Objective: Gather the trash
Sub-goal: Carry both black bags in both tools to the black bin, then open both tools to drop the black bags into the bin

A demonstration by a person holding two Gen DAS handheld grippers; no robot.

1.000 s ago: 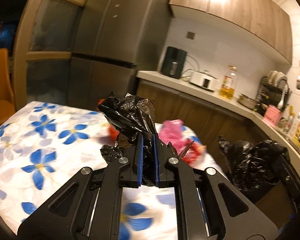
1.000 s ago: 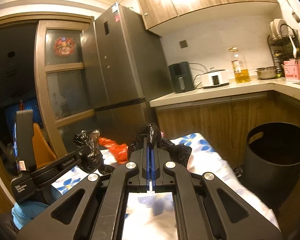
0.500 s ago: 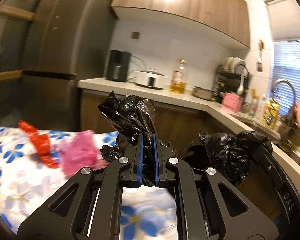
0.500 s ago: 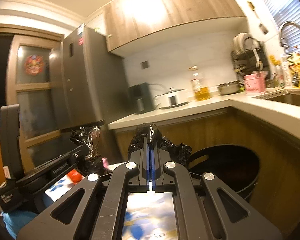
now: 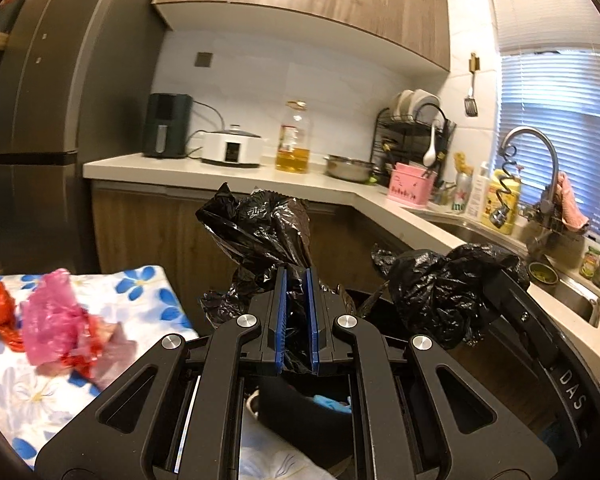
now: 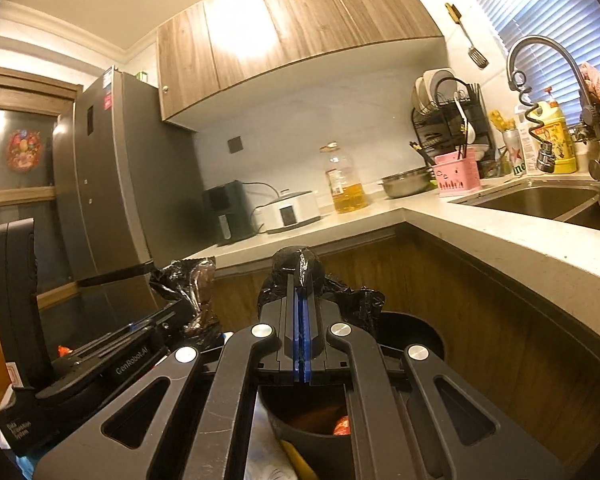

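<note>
- Left wrist view: since a second ago the view has swung from the flowered tablecloth (image 5: 100, 364) toward the counter and sink (image 5: 480, 232); the cloth with its pink wrapper (image 5: 50, 316) and red scraps now sits at the left edge.
- The left gripper (image 5: 296, 276) is clamped on a bunch of black bin bag (image 5: 260, 232), the plastic filling the narrow gap between the blue pads and puffing up above them.
- To the right, a second bunch of the same black plastic (image 5: 440, 288) is pinched at the tip of the right gripper. A dark bin opening lies below and between the two.
- Right wrist view: this view too has turned from the fridge side toward the sink.
- The right gripper (image 6: 301, 280) is closed tight on a thin fold of bag, a glossy black lump standing just above the pads.
- The round dark bin (image 6: 416, 336) lies just ahead and below; something red and yellow shows inside.
- The left gripper is at the left with its crumpled plastic.
- Judged step: carrying the bag's rim over the bin to line it. Next, the two grips likely need to spread apart and lower the edge around the rim.
</note>
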